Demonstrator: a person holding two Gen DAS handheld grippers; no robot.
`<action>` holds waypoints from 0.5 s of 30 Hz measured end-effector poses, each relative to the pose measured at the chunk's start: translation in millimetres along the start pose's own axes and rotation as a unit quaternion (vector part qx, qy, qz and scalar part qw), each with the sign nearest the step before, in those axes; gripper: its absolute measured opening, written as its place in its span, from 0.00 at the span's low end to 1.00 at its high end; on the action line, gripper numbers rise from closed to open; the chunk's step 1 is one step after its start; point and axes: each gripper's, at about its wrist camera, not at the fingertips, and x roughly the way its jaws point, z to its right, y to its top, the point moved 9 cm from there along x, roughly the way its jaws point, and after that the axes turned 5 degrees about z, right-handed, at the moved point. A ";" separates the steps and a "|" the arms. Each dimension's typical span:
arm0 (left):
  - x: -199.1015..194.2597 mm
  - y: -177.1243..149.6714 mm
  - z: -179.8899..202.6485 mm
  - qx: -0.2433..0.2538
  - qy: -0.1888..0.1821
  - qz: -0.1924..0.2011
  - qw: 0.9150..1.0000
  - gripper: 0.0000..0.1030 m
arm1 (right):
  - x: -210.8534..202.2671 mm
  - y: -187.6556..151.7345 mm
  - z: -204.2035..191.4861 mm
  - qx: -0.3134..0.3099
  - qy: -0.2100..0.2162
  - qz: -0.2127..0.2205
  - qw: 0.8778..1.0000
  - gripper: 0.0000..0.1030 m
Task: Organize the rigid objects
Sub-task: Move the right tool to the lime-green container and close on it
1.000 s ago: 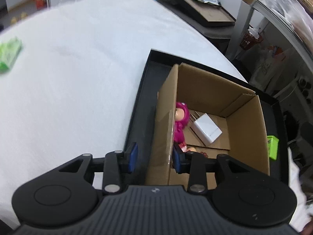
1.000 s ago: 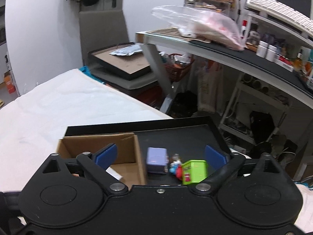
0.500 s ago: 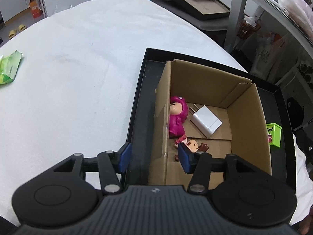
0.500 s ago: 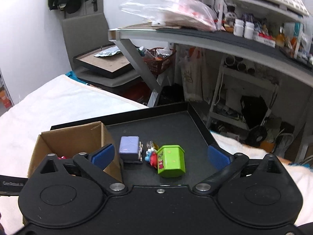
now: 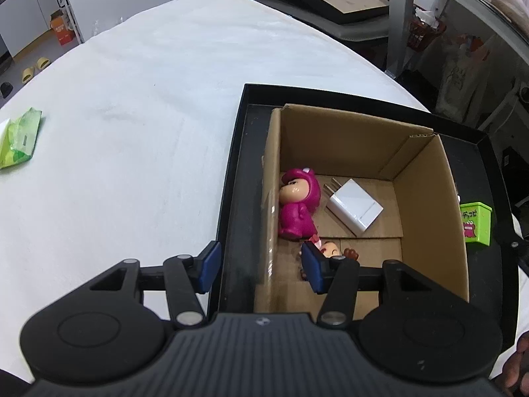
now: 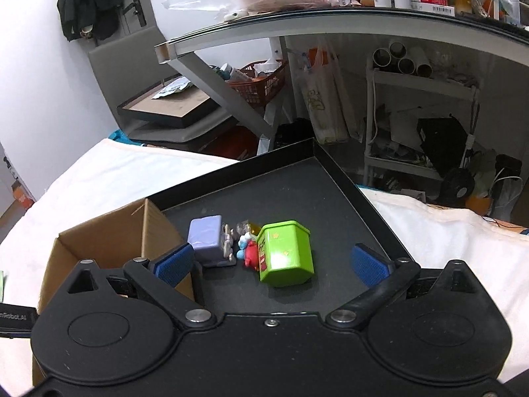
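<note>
White cloth covers the table (image 5: pixel 139 106), bearing one black tray (image 6: pixel 347 178). One cardboard box (image 5: pixel 426 178) holds three items – pink figurine (image 5: pixel 297 205), white charger (image 5: pixel 355 205), small doll (image 5: pixel 330 248). Beside it: one green box (image 6: pixel 286 253), one lavender block (image 6: pixel 206 238). Left gripper (image 5: pixel 259 266) and right gripper (image 6: pixel 271 264) – both spread apart, empty.

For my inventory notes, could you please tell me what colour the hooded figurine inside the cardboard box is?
The hooded figurine is magenta pink, with a tan face; the left wrist view shows it best.

l gripper (image 5: pixel 261 266) opened wider; r gripper (image 6: pixel 271 263) neared green box (image 6: pixel 286 253).
</note>
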 end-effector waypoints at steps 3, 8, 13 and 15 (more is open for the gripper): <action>4.4 3.7 7.9 0.013 0.008 -0.003 1.000 0.51 | 14.6 -5.6 4.8 0.013 0.004 -0.022 1.000 0.88; 16.4 7.5 19.7 0.024 0.026 -0.014 0.999 0.51 | 35.3 -10.8 18.1 0.045 0.000 -0.042 0.998 0.81; 23.4 8.2 27.2 0.015 0.037 -0.029 0.999 0.51 | 56.2 -16.0 30.2 0.068 -0.008 -0.057 0.996 0.75; 23.2 8.9 28.9 0.015 0.044 -0.032 0.998 0.51 | 62.8 -19.8 34.2 0.078 -0.010 -0.066 0.995 0.75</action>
